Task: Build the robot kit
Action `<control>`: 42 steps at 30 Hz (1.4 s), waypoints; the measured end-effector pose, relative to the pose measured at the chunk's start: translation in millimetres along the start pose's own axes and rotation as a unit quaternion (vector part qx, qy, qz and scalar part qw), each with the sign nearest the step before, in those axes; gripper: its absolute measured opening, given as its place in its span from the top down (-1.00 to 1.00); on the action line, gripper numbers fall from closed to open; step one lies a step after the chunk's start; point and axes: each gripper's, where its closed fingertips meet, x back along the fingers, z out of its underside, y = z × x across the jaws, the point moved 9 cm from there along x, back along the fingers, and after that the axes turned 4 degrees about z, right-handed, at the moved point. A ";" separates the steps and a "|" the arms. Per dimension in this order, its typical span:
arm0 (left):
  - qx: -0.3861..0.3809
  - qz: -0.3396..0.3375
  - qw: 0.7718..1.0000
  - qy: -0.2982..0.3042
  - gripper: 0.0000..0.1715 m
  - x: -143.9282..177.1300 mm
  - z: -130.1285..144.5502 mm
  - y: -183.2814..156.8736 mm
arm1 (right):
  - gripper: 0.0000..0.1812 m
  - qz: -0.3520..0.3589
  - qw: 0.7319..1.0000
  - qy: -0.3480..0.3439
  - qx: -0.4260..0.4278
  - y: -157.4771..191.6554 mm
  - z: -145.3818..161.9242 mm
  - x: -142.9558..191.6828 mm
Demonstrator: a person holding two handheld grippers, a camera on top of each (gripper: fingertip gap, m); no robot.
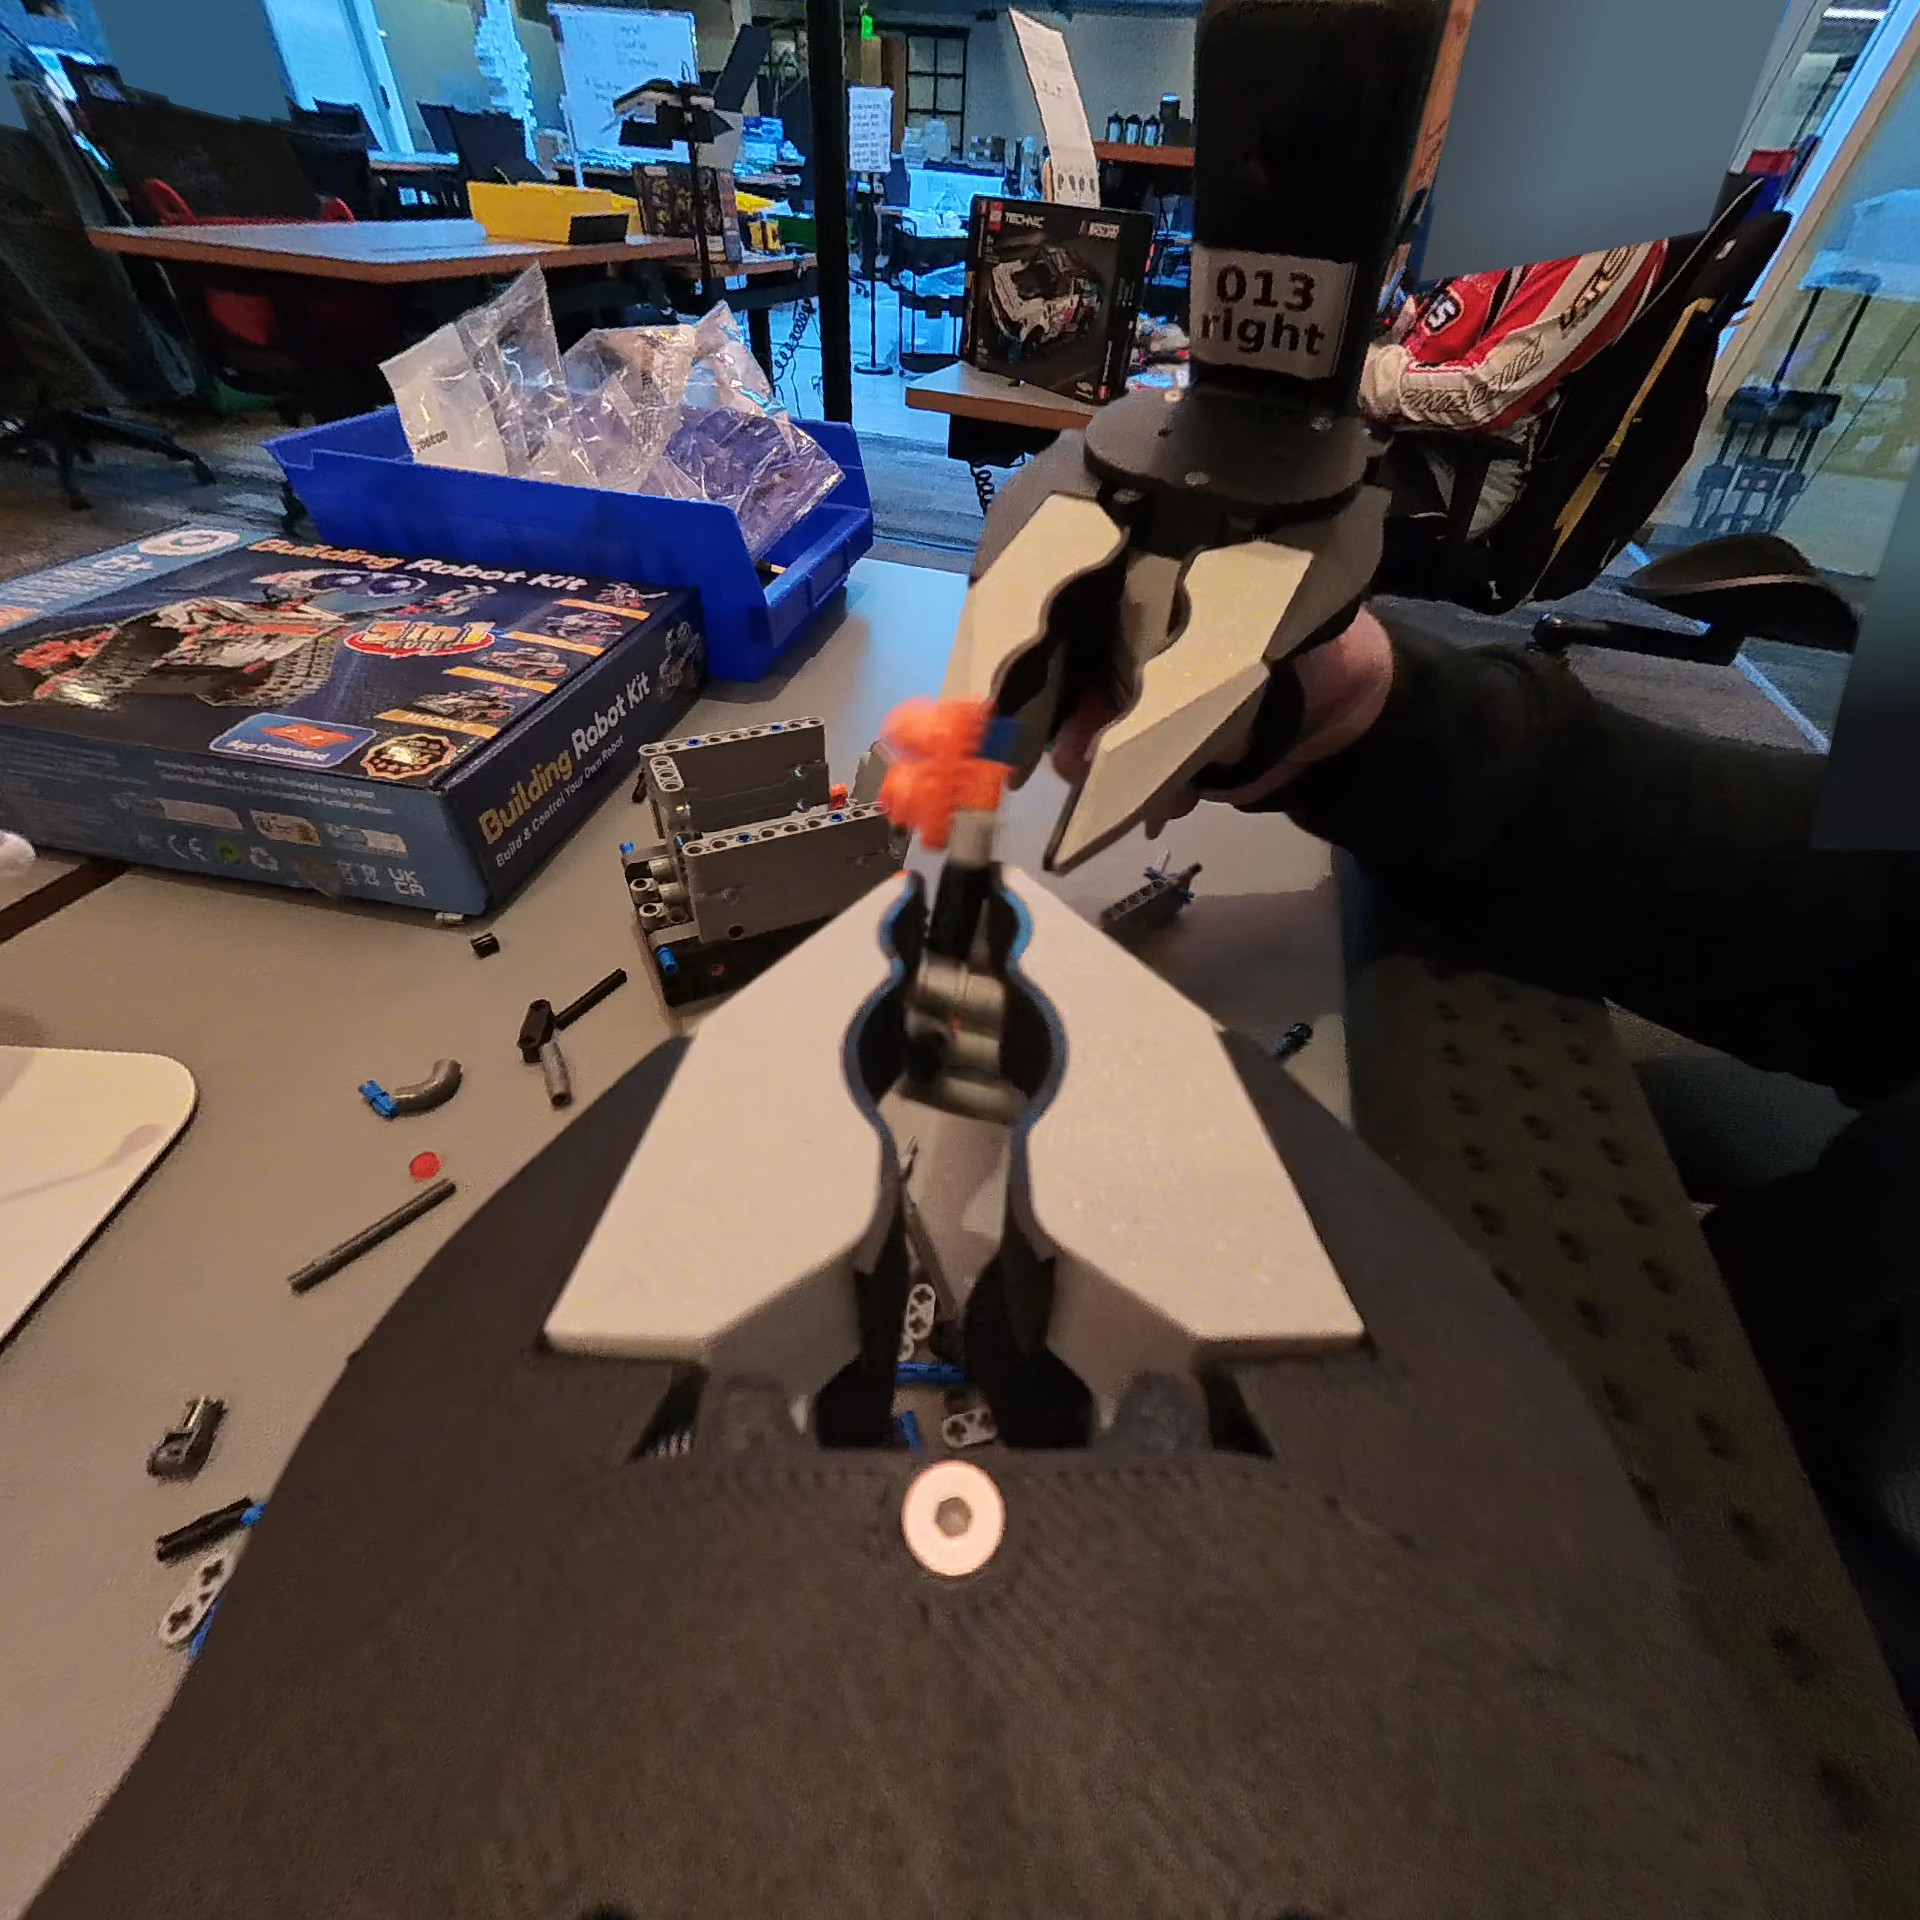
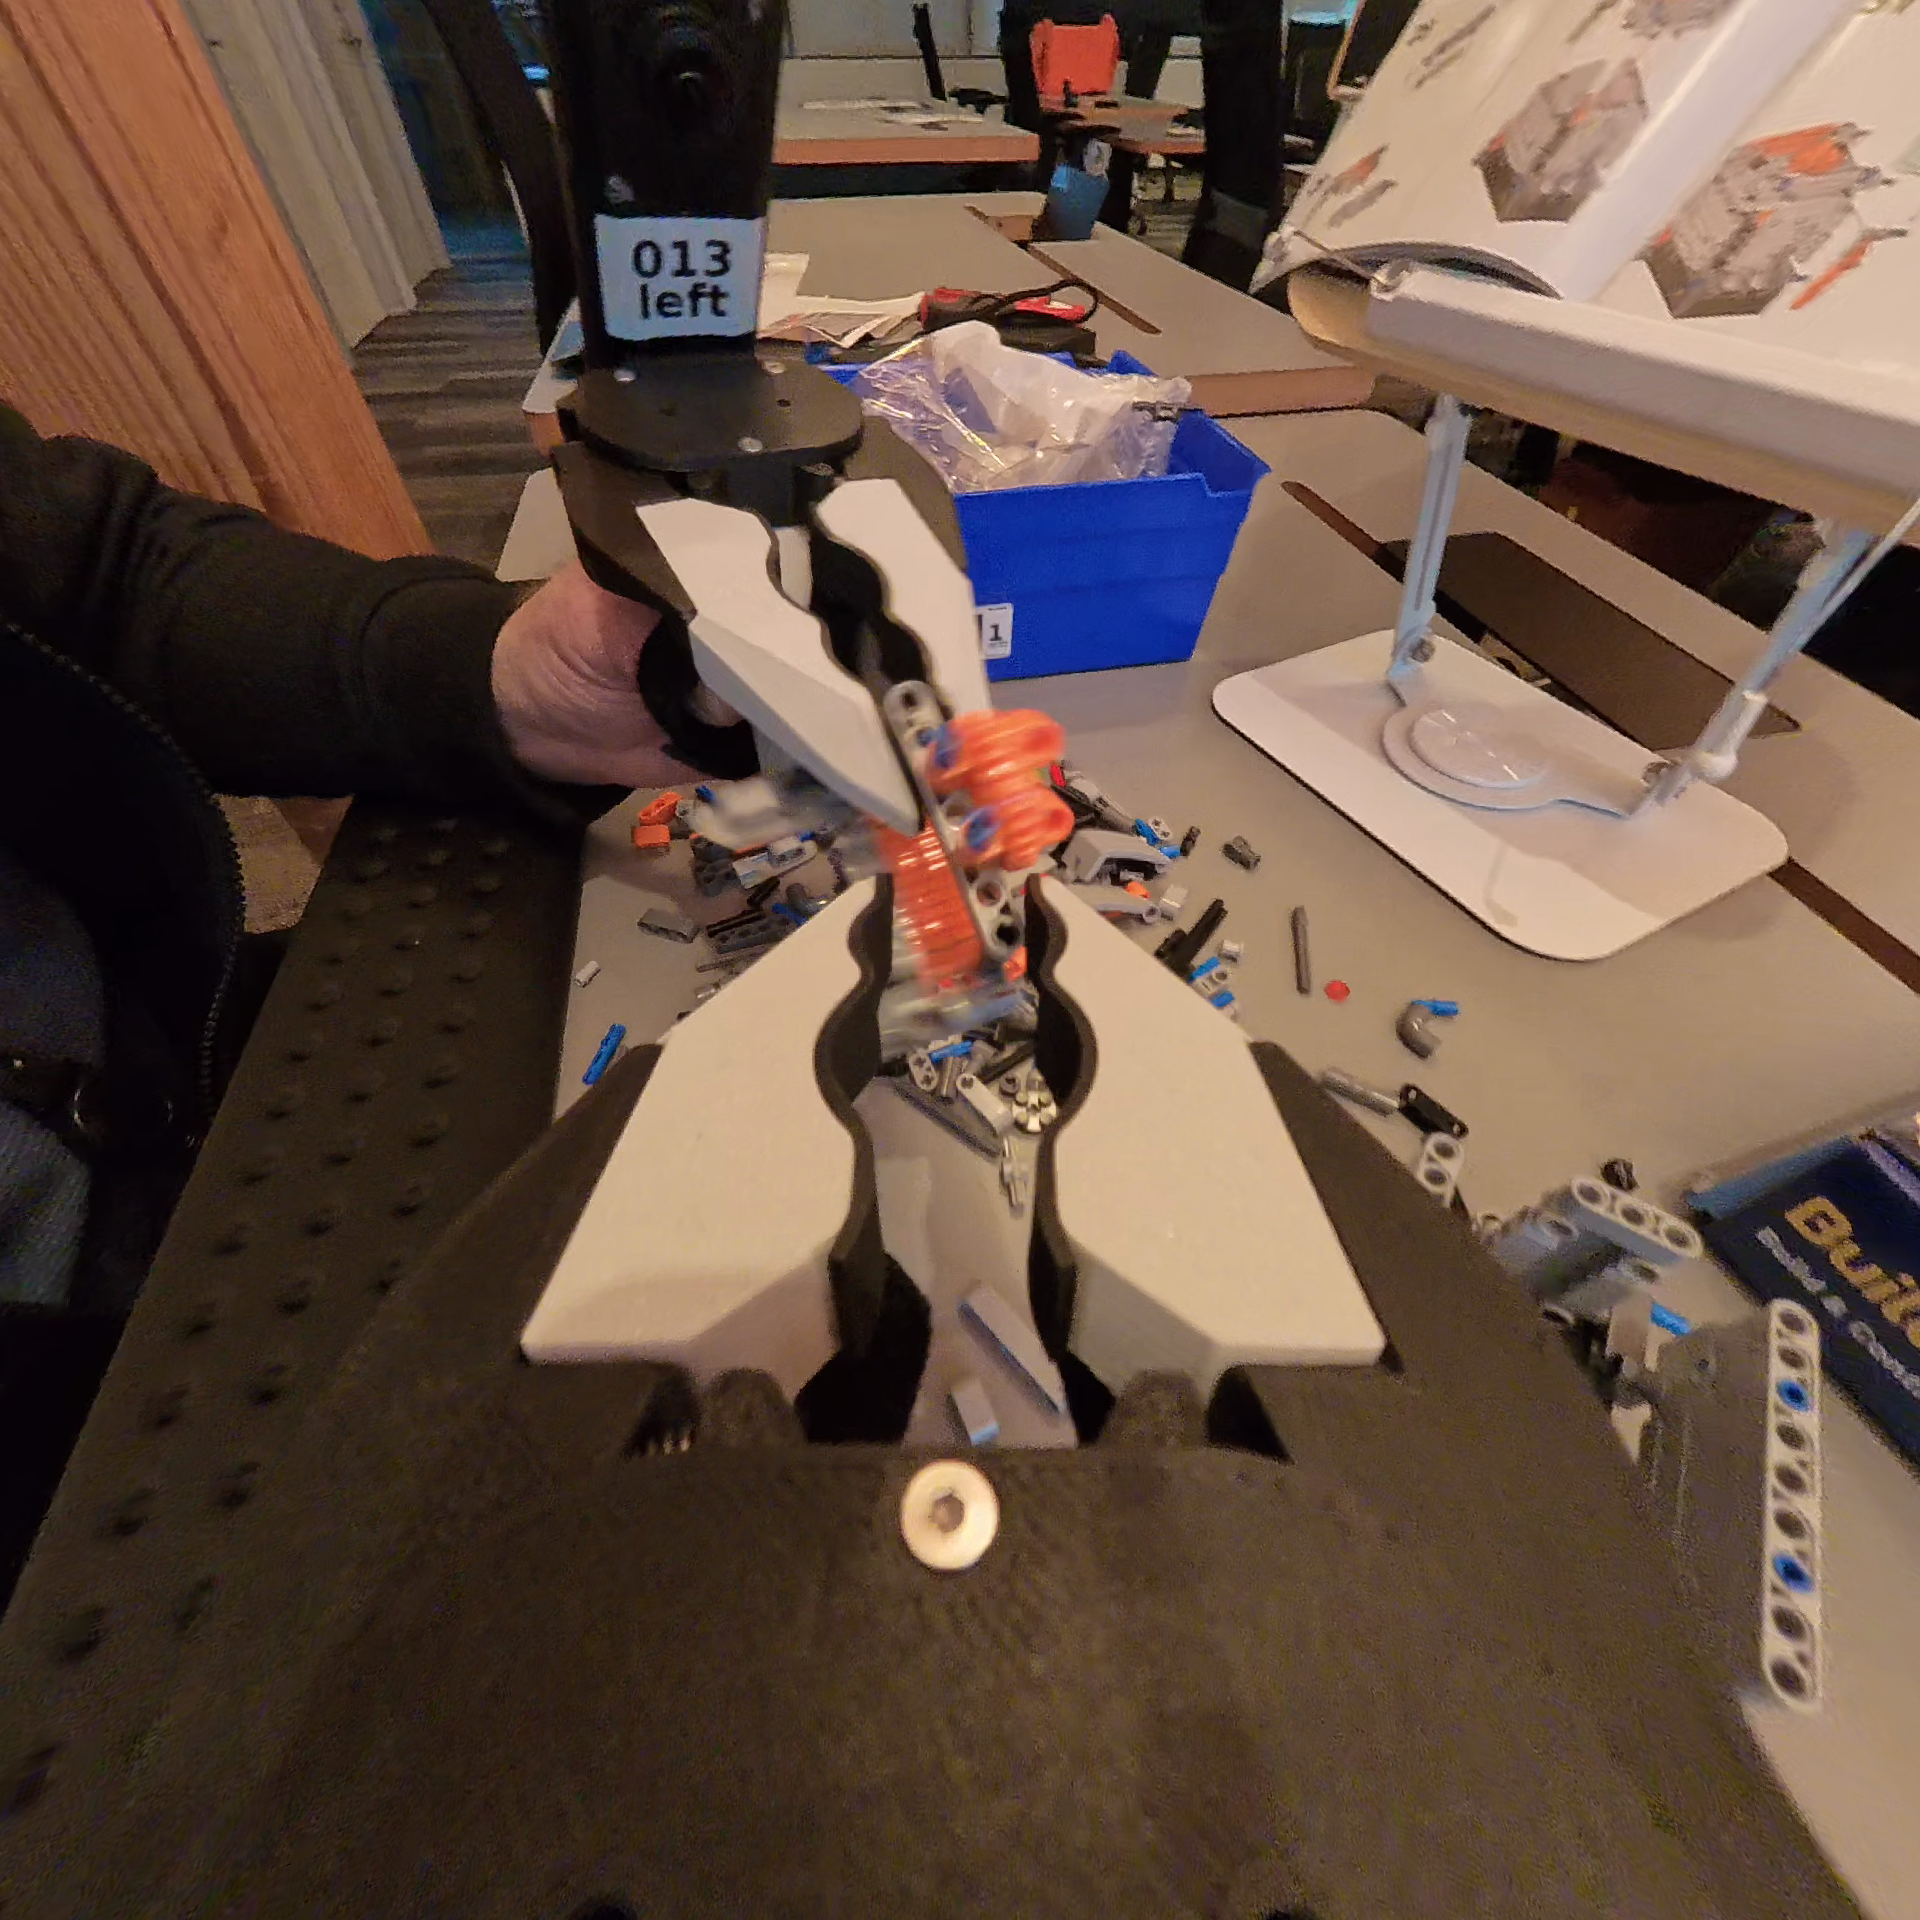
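The small brick assembly (image 1: 951,997), a grey beam with orange coils (image 2: 997,784), hangs above the desk (image 1: 312,1039) between both tools, long axis running 6 to 12 o'clock. The left hand-held gripper (image 1: 951,935) is clamped on its grey end; the right hand-held gripper (image 2: 961,914), nearly closed, pinches the orange end. Loose parts (image 2: 977,1091) lie below, a blue bin (image 1: 582,520) at 11 o'clock.

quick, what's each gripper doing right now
Left gripper: shut on the grey beam assembly.
Right gripper: shut on the orange spring piece.
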 end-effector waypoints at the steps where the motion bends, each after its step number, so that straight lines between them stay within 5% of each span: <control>1: 0.000 -0.006 1.000 -0.003 0.95 0.7 0.3 1.4 | 0.74 0.004 1.000 0.004 -0.006 -1.2 0.8 3.5; 8: 0.020 0.005 1.000 -0.009 0.95 1.2 2.1 5.2 | 0.73 0.059 0.997 0.043 -0.029 0.4 18.6 39.6; 19: -0.004 -0.023 0.999 0.025 0.95 -2.5 7.4 6.9 | 0.65 0.132 0.947 0.285 -0.068 12.6 85.7 88.0; 27: -0.004 -0.023 0.999 0.030 0.95 -4.1 8.8 6.5 | 0.65 0.127 0.935 0.318 -0.089 17.3 96.5 93.8; 34: -0.017 -0.028 0.999 0.040 0.95 -4.9 9.5 4.2 | 0.91 0.124 0.927 0.344 -0.081 20.9 103.4 84.0; 42: -0.022 -0.027 0.998 0.049 0.95 -6.9 11.0 2.7 | 0.72 0.106 0.924 0.340 -0.140 27.7 100.6 75.9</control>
